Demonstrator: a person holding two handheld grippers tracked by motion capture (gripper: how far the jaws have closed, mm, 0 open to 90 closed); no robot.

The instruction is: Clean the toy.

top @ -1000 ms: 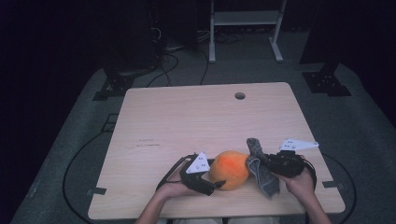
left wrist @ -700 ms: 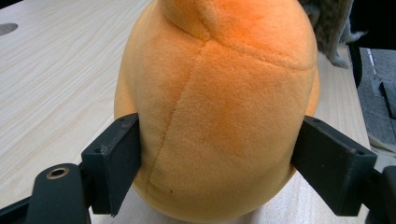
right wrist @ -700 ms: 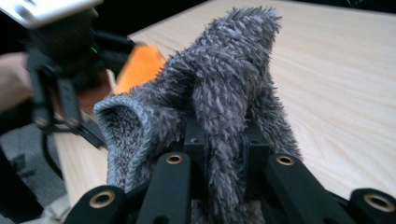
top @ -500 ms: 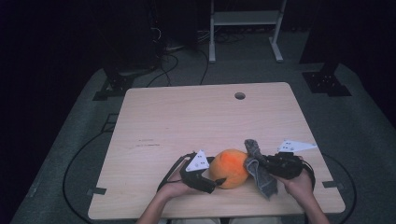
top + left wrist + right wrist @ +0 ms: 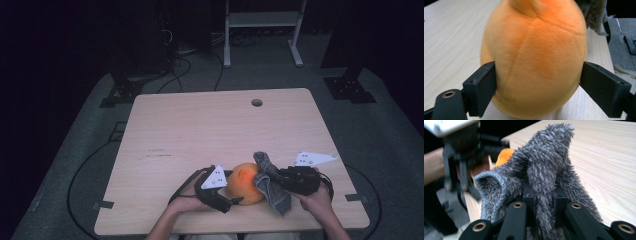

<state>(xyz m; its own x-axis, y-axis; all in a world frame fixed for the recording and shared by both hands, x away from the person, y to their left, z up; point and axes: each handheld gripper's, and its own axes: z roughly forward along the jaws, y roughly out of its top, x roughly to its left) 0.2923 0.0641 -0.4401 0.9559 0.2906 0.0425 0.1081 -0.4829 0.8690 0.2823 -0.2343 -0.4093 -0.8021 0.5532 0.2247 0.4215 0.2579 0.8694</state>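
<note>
Here the right gripper [image 5: 541, 195] pinches the grey cloth [image 5: 541, 167] beside the orange plush ball [image 5: 246, 183]

the wooden table [image 5: 200, 130] lies bare across its far and left parts, so my hands could pass freely there; a small round hole [image 5: 257, 102] sits near the far edge; the near edge is crowded: an orange plush ball [image 5: 247, 182] stands between my left gripper [image 5: 231, 199] and my right gripper [image 5: 272, 181], and a grey cloth [image 5: 274, 192] hangs against the ball's right side, blocking any path straight across; a slight gap shows beside the ball at my left jaws.
</note>
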